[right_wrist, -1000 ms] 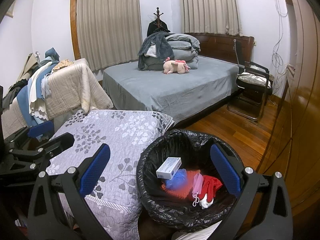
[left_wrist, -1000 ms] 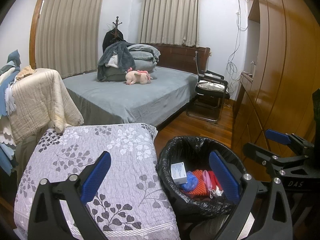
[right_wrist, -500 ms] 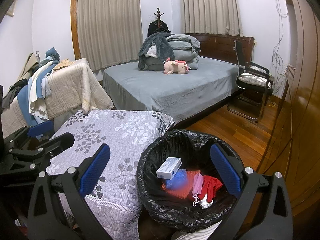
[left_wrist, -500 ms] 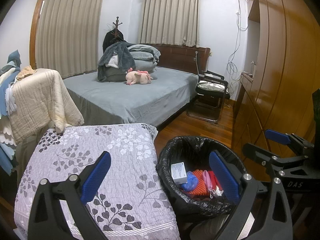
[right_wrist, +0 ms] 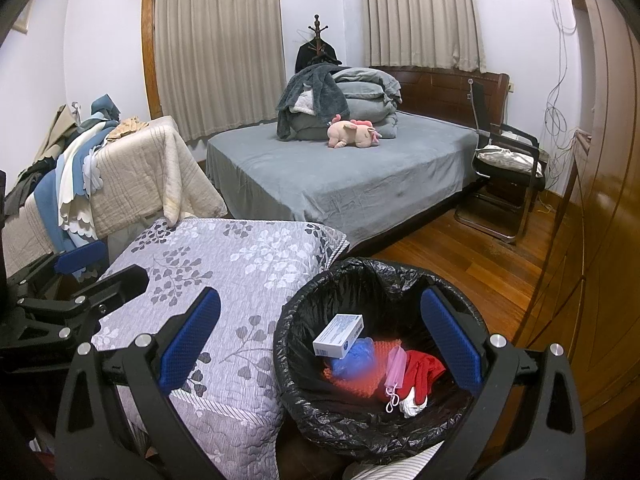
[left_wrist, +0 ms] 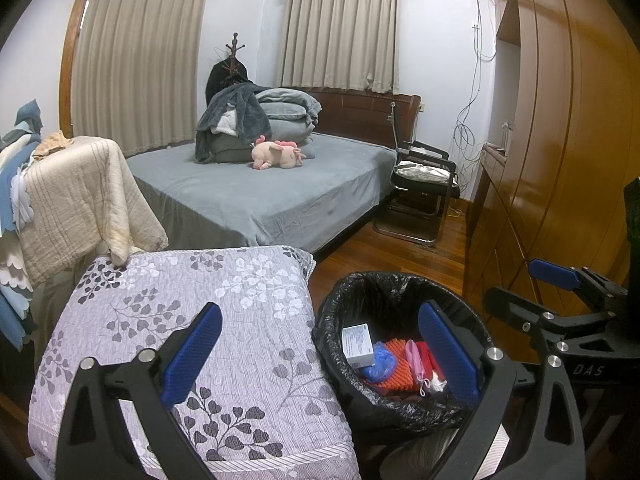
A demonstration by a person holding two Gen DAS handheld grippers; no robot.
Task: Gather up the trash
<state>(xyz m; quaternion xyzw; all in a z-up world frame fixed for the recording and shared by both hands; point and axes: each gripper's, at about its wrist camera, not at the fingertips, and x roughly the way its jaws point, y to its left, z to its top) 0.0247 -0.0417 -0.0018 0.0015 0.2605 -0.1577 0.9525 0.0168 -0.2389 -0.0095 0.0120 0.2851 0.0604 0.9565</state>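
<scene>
A bin lined with a black bag stands on the wood floor beside a floral-quilted surface. Inside lie a white box, a blue wad, an orange ridged piece, a pink mask and red cloth. My left gripper is open and empty, spanning the quilt's edge and the bin. My right gripper is open and empty above the bin; it also shows at the right of the left wrist view.
A grey bed with folded bedding and a pink plush lies behind. A beige blanket drapes over furniture at left. A black chair stands by the bed. A wooden wardrobe lines the right side.
</scene>
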